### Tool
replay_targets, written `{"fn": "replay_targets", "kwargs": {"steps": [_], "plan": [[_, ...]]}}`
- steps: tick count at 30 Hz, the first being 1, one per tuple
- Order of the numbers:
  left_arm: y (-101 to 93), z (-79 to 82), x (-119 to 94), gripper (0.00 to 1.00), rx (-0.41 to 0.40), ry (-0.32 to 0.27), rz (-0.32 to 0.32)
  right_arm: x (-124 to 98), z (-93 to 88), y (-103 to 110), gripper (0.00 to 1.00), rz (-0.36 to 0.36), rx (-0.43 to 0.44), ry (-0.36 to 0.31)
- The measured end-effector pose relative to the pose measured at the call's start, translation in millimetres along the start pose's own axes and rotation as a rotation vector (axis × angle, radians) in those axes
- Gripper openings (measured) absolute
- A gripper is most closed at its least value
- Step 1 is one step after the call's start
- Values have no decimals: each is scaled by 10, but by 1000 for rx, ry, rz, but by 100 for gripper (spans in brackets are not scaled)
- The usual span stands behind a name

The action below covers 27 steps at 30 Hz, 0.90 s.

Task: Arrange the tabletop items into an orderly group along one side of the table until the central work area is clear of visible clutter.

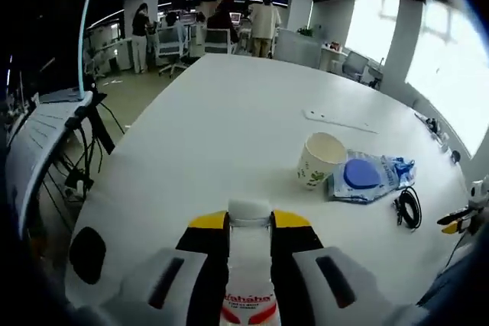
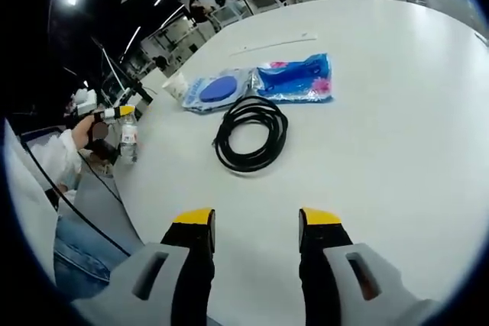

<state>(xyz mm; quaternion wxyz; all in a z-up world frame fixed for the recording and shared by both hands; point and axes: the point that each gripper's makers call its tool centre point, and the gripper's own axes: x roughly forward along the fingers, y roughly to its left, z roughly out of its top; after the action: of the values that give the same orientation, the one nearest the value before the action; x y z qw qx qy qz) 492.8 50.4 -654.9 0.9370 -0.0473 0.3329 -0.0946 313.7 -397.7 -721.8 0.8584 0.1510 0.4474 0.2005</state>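
One clear plastic bottle (image 1: 249, 265) with white cap and red label, clamped between the jaws of the left hand-held gripper (image 1: 250, 223), at 6 o'clock in the left gripper view, above the near edge of the white worktop (image 1: 229, 127). Judged light and fairly stiff, smooth and apt to slip or dent if squeezed hard; best held around the body below the cap, as now. Same bottle (image 2: 128, 137) seen small at 9 o'clock in the right gripper view, beside a person's sleeve.

One paper cup (image 1: 319, 159) with green print, upright, at about 2 o'clock from the bottle; light, crushable, best taken at the wall below the rim. Touching or just beside it, blue plastic packets (image 1: 369, 176); two counted in the right gripper view, soft and slippery. One coiled black cable (image 2: 250, 132) near the packets, limp, likely to uncoil unless pinched across several loops. One thin white strip (image 1: 336, 121) farther out.

Right hand-held gripper (image 2: 256, 219) with jaws well apart, empty, above bare worktop, cable at 12 o'clock.
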Motion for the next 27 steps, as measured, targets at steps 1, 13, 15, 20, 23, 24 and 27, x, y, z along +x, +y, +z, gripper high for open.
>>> {"fn": "replay_targets", "kwargs": {"steps": [1,13,15,20,23,24,27], "plan": [[-4,13,-54,16,0,-16,1,1,24,4,43,6,3,-11],[-27,511,-92,16,-36,-177,23,-38,186,87,45,52,-19,-83],[-70,646,-65,16,-32,-207,19,-50,190,72,45,47,-13,-90],[-154,958,31,17,-65,-265,-7,-60,163,33,45,39,-2,-90],[-225,1113,102,17,-53,-283,-17,-75,156,24,45,34,0,-92],[-245,1145,114,17,-47,-287,-19,-79,158,20,45,33,2,-94],[-303,1256,160,17,-30,-294,-28,-90,164,7,45,27,6,-98]]}}
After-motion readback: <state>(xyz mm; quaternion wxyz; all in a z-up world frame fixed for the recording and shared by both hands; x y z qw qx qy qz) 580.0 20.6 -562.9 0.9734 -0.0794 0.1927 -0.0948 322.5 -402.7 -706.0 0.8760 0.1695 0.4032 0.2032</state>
